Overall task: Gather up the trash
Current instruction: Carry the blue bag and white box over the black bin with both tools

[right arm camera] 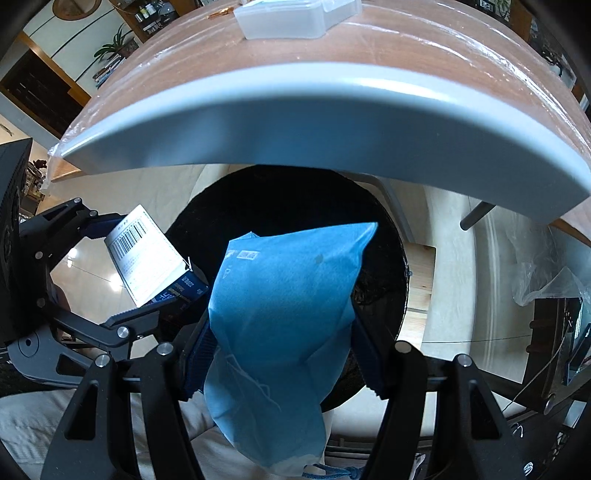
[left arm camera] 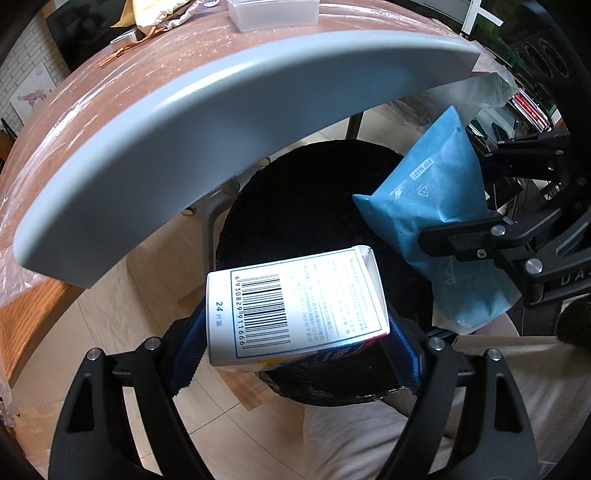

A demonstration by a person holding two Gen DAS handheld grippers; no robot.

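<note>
A pale tiled floor (right arm camera: 454,295) lies below both grippers; nearest, the left gripper (left arm camera: 295,354) clamps a white barcoded carton (left arm camera: 295,302) between its blue pads; the right gripper (right arm camera: 284,350) pinches a blue fabric pouch (right arm camera: 284,295); both hang over a round black bin (right arm camera: 295,206); beyond, a grey-edged table (right arm camera: 332,122) carries a clear plastic box (right arm camera: 284,18).

The carton (left arm camera: 295,306) is white with a black barcode, a thin blue frame and a dark blue printed face; the pouch (right arm camera: 284,302) is bright blue with a small white logo; the bin (right arm camera: 288,206) is black; the table edge (left arm camera: 221,122) is pale grey, its top (left arm camera: 110,96) reddish-brown under clear film
</note>
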